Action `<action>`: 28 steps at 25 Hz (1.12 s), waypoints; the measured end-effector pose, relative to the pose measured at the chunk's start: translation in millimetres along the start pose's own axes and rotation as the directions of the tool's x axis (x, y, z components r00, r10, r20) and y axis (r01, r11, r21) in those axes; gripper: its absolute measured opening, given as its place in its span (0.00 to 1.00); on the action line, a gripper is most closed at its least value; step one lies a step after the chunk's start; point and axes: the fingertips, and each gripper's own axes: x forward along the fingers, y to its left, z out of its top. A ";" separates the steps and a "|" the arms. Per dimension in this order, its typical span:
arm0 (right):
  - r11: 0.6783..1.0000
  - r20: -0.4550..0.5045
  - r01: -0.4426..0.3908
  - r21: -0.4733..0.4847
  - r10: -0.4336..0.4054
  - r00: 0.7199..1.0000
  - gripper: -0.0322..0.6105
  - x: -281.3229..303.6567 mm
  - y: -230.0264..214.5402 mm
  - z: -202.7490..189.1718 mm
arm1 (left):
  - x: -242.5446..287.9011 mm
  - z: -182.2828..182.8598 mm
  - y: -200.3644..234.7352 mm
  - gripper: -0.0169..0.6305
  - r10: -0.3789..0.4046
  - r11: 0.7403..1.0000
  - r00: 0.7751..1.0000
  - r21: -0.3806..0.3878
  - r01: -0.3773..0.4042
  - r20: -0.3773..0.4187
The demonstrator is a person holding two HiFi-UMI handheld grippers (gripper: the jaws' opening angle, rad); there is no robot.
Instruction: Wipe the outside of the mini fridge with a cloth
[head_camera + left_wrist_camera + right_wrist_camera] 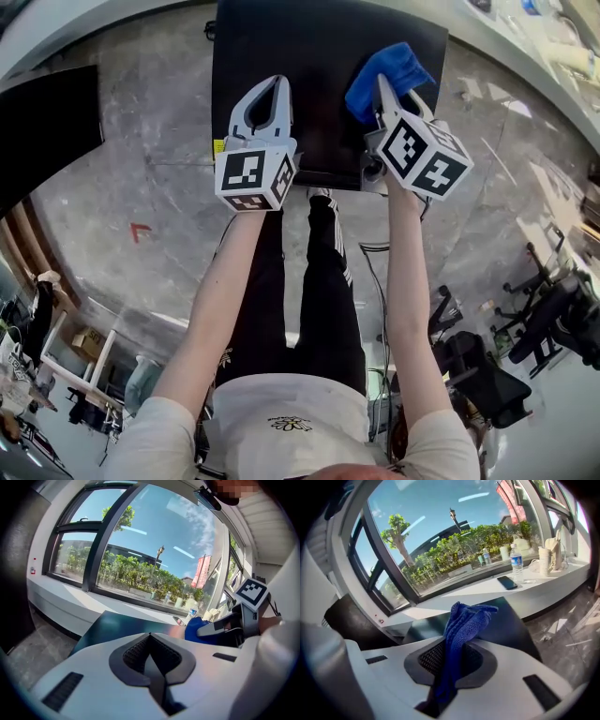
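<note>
Forearms (217, 305) stretch forward so the right gripper (383, 94) can hold the pinched blue cloth (389, 67) over the mini fridge (300, 47) top (apparently poised for wiping). The left gripper (277, 89), closed and empty, hovers alongside.

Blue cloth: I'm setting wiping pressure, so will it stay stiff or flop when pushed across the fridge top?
Probably floppy: the blue cloth bunches and folds over beyond the right gripper shut on it. Likely light, and its knitted texture should drag rather than slide on the mini fridge top.
</note>
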 end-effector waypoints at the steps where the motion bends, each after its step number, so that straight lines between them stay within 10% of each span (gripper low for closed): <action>1: 0.999 -0.008 -0.040 -0.004 0.040 0.999 0.15 2.7 20.2 -4.4 | -4.7 2.2 8.3 0.03 0.013 1.000 1.000 -0.005 -0.013 0.006; 13: 0.966 -0.153 -0.254 -0.054 0.243 0.958 0.15 47.9 193.0 -64.3 | -64.7 18.2 128.6 0.03 0.190 0.980 0.981 -0.072 -0.186 0.049; 28: 0.948 -0.317 -0.250 -0.199 0.179 0.931 0.15 97.5 243.5 -124.9 | -109.7 -9.6 190.3 0.03 0.301 0.944 0.953 -0.154 -0.292 0.039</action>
